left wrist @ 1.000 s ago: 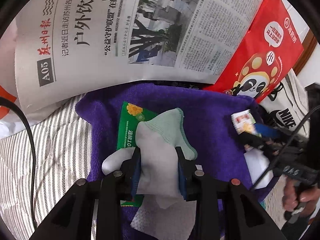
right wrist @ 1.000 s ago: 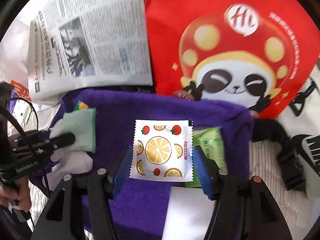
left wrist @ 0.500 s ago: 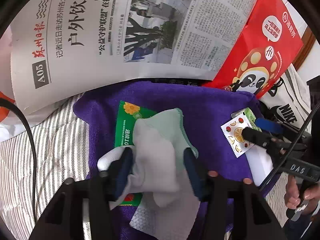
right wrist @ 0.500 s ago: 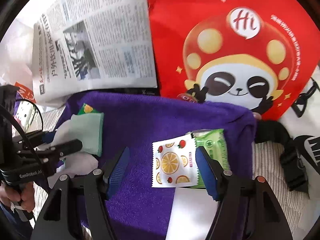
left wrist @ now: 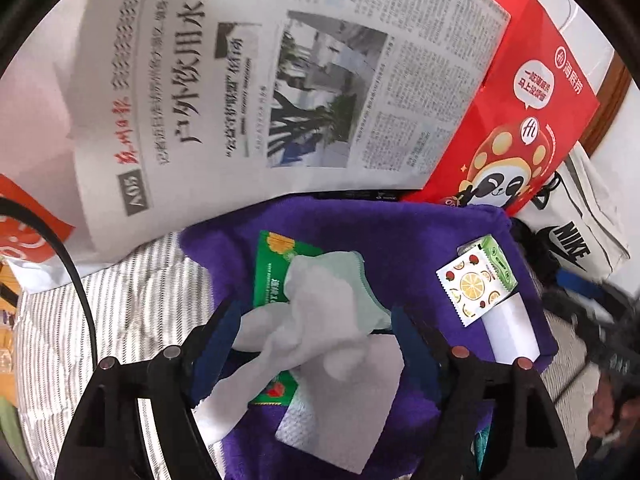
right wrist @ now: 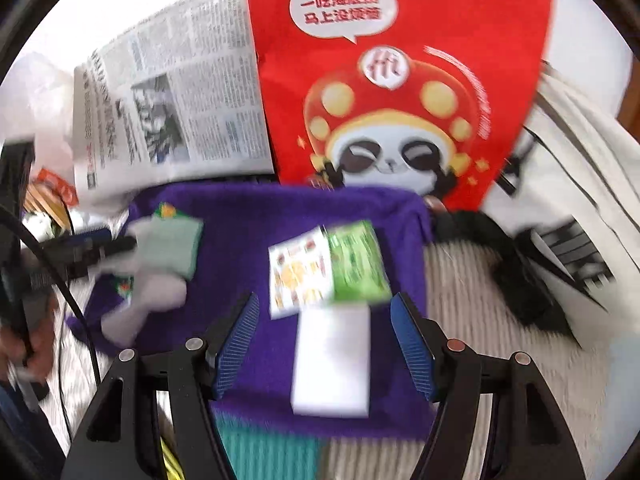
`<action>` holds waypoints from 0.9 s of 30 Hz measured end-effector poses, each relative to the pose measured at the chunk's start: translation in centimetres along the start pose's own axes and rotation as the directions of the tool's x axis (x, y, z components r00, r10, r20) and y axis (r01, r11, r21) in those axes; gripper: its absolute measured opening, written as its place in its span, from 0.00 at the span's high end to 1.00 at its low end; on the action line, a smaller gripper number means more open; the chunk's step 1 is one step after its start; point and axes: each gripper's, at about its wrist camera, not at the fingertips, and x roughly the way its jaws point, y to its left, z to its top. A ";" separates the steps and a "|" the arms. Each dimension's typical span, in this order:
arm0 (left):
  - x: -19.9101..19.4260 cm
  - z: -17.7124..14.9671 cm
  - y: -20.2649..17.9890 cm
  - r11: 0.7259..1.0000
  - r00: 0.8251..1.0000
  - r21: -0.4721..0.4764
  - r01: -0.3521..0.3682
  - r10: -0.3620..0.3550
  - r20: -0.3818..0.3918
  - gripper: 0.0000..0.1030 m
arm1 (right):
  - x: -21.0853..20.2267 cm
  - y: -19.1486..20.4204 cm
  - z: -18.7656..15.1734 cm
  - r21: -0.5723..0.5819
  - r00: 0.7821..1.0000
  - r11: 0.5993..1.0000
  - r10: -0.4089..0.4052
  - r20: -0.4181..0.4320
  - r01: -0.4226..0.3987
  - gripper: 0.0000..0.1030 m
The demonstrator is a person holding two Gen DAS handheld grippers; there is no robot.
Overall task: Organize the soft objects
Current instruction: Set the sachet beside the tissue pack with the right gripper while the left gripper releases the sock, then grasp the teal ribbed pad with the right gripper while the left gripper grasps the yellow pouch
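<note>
A purple towel (left wrist: 400,256) lies flat on a striped sheet (left wrist: 132,300), and the soft things sit on it. The left gripper (left wrist: 316,340) has its jaws spread wide, and they hold nothing. A pale sock (left wrist: 328,300) with a mint green cuff lies between them, loose and crumpled, not pinched. The sock rests partly on a green packet (left wrist: 272,272) and partly on a white wipe (left wrist: 352,408). Near the right edge of the towel lies a small orange-print packet (left wrist: 472,292), overlapping a light green packet (left wrist: 496,256). A white block (left wrist: 512,332) lies just below them, close to the towel's edge. The right gripper (right wrist: 324,344) also has its jaws spread wide, and nothing is in them. The white block sits between its blue pads (right wrist: 412,344) without touching them. That view is blurry. The middle of the towel is bare purple, with open room between the sock and the packets. Along the far edge of the towel stand a newspaper (left wrist: 280,92) and a red panda bag (left wrist: 512,128), close like a wall. The person's right hand (left wrist: 612,404) shows at the right side.
</note>
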 end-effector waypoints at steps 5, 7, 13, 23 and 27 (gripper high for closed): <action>-1.4 0.2 -0.2 1.000 1.000 0.000 -0.023 0.023 0.003 0.26 | -2.3 0.3 -5.1 0.014 0.999 1.000 -0.001 -0.052 0.002 0.26; -2.1 0.3 -0.4 1.000 1.000 0.008 -0.017 0.016 0.014 0.26 | -2.2 0.6 -7.3 0.053 0.995 0.998 0.036 -0.090 -0.031 0.24; -3.4 0.3 -1.4 0.999 0.999 0.038 0.019 -0.020 0.026 0.26 | 0.3 2.7 -11.6 0.096 0.973 0.992 0.100 -0.209 -0.081 0.24; -4.7 0.2 -2.7 0.995 0.998 0.089 0.041 -0.045 0.040 0.26 | 1.4 4.4 -12.3 0.107 0.973 0.993 0.078 -0.217 -0.055 0.15; -4.7 0.1 -3.1 0.994 0.999 0.101 0.040 -0.043 0.029 0.26 | 1.6 5.7 -12.5 0.023 0.975 1.000 0.006 -0.221 -0.001 0.14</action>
